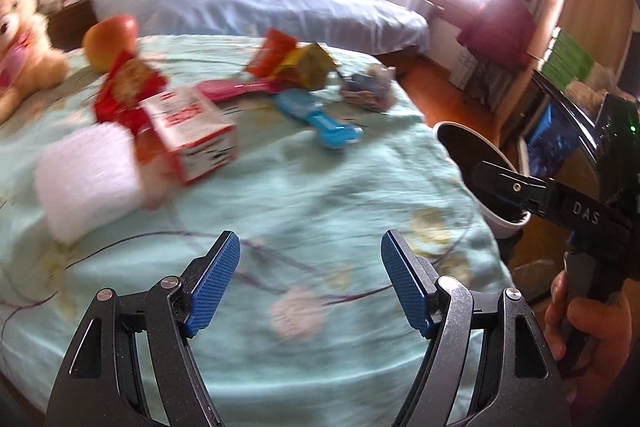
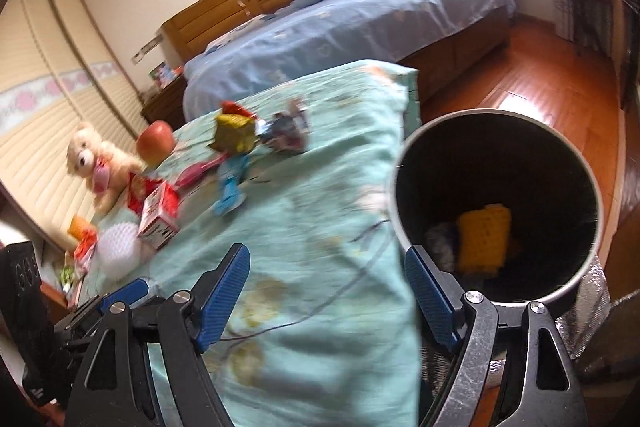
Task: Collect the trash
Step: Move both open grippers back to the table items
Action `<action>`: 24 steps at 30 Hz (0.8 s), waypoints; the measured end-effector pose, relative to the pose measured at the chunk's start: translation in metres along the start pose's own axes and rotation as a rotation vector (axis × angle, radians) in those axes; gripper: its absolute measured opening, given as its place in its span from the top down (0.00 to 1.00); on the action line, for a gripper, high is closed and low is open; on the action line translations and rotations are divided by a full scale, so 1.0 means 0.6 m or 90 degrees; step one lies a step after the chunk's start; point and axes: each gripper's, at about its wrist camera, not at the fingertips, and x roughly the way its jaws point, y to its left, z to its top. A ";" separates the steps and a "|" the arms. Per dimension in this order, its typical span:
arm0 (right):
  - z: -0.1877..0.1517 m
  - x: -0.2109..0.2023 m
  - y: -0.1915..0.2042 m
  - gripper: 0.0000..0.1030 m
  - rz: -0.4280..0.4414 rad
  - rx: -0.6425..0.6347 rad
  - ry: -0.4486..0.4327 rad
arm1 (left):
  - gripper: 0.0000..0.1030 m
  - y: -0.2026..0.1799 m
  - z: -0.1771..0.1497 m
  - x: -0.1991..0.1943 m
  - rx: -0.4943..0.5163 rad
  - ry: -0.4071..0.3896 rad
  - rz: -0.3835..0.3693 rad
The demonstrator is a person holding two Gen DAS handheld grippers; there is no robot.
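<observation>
the left hand-held gripper (image 1: pixel 310 283) hangs over the mint green bedspread (image 1: pixel 280 187) with its blue pads spread wide, and nothing is between them. the right hand-held gripper (image 2: pixel 326 293) also has its pads wide apart and empty; it is at the edge of the bed, with one finger over the bedspread and the other just in front of the trash bin (image 2: pixel 404 187). the bin is round, white outside and black inside, and it stands on the floor beside the bed. a yellow wrapper (image 2: pixel 484 239) and something grey lie at its bottom.

the trash lies on the bedspread, well apart from both grippers. there is a white foam piece (image 1: pixel 86 183), and touching it a red and white small box (image 1: pixel 192 135). behind the box lies a red snack bag (image 1: pixel 128 87). farther back are an orange and yellow wrapper (image 1: pixel 296 63) and a crumpled greyish wrapper (image 1: pixel 370 87). a pink comb (image 1: pixel 236 89) and a blue plastic thing (image 1: pixel 320 119) lie between them. an apple (image 1: pixel 110 41) and a teddy bear (image 1: pixel 24 43) are at the far left side. all is blurred.
</observation>
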 end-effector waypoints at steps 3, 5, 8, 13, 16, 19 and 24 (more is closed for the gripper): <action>-0.003 0.007 0.024 0.21 0.008 -0.014 0.006 | 0.27 0.027 -0.007 -0.009 -0.020 -0.001 0.012; -0.006 0.011 0.036 0.21 0.011 -0.022 0.010 | 0.27 0.042 -0.012 -0.016 -0.029 -0.002 0.021; -0.010 0.019 0.053 0.21 0.019 -0.032 0.016 | 0.27 0.061 -0.018 -0.027 -0.038 -0.008 0.037; -0.015 0.036 0.091 0.21 0.035 -0.060 0.031 | 0.27 0.092 -0.025 -0.046 -0.058 -0.014 0.060; -0.018 0.046 0.113 0.21 0.046 -0.074 0.038 | 0.27 0.110 -0.027 -0.055 -0.069 -0.018 0.074; -0.018 0.055 0.133 0.21 0.058 -0.091 0.043 | 0.27 0.132 -0.031 -0.064 -0.079 -0.020 0.092; -0.019 0.071 0.167 0.21 0.076 -0.122 0.055 | 0.27 0.175 -0.033 -0.070 -0.104 -0.020 0.117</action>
